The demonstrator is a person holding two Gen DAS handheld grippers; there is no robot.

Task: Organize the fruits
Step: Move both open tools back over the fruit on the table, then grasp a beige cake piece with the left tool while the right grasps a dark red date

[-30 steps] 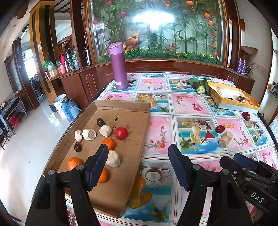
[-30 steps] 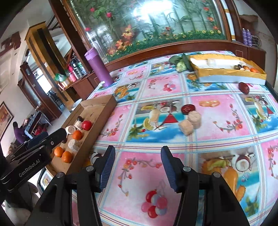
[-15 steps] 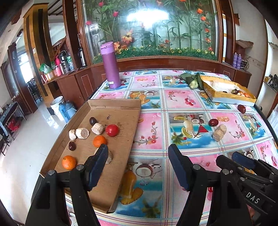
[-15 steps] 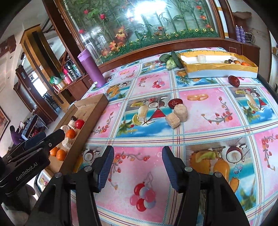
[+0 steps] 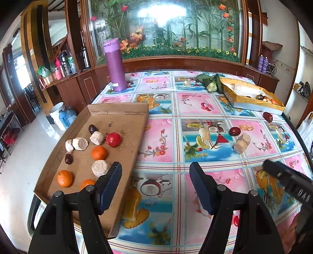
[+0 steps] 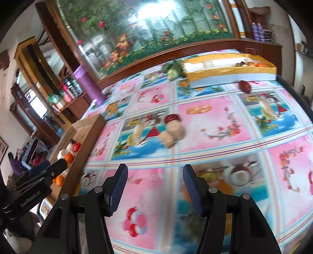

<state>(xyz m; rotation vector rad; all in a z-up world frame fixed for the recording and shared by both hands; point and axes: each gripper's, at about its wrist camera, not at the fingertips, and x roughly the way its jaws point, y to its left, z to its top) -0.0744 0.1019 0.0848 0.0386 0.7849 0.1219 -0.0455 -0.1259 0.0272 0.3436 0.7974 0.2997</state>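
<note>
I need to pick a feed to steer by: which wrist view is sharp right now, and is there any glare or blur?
Left wrist view: sharp; the tomato in the cardboard tray reads clearly, with glare only in the glass panel behind. Right wrist view: motion-blurred; the two beige chunks and the tablecloth print smear, though the right gripper stays crisp.

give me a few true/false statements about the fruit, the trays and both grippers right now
1. Both the left gripper and the right gripper are open and hold nothing. True.
2. The red tomato lies on the tablecloth. False: it sits in the cardboard tray.
3. Two beige cut pieces lie on the tablecloth beside a dark red fruit. True.
4. The purple bottle is tipped over. False: it stands upright.
5. The yellow box is in the left gripper's grasp. False: it rests at the far right of the table.
</note>
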